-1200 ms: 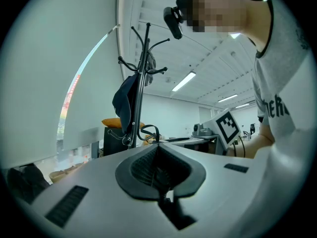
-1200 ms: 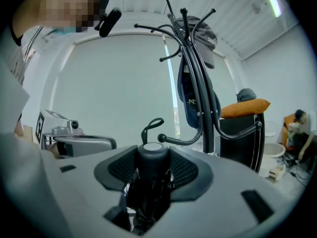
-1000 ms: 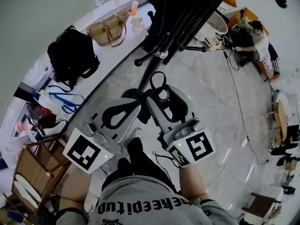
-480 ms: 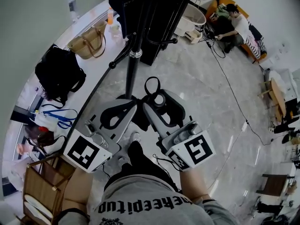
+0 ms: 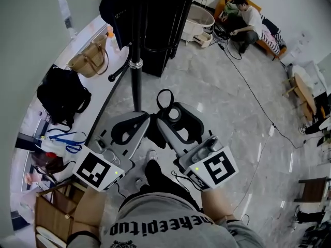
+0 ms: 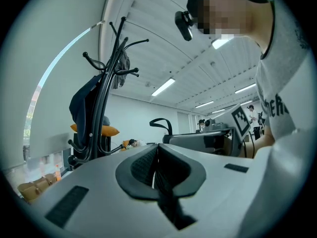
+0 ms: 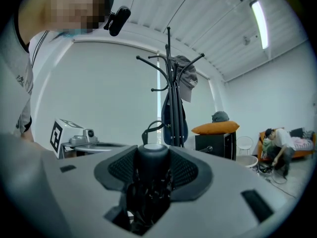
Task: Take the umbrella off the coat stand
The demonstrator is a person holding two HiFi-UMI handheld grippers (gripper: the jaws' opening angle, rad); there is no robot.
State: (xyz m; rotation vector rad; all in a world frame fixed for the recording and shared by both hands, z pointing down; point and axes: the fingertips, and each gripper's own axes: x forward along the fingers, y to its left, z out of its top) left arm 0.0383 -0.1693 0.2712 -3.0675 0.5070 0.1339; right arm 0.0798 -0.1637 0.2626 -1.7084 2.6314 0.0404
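Note:
A black folding umbrella [image 5: 174, 113] sits in my right gripper [image 5: 178, 119], which is shut on its round handle [image 7: 153, 158]. Its wrist strap [image 7: 150, 128] loops out past the jaws. The umbrella hangs free of the black coat stand [image 5: 135, 76], which stands ahead and left with a dark jacket [image 7: 174, 114] and a cap [image 7: 188, 78] on its hooks. Beside the right one, my left gripper [image 5: 137, 120] is shut, with nothing visible between its pads [image 6: 143, 163]. Both point level toward the coat stand [image 6: 103, 108].
A black cabinet [image 5: 164, 19] with an orange cushion [image 7: 216, 128] stands behind the stand. Bags [image 5: 62, 94] lie along the window ledge at left. A person [image 5: 247, 22] sits on a sofa at the far right, and a cable [image 5: 258, 99] runs over the marble floor.
Both grippers have moved together and risen a little, the right one still holding the umbrella. The coat stand has drifted left in the head view and its pole now shows.

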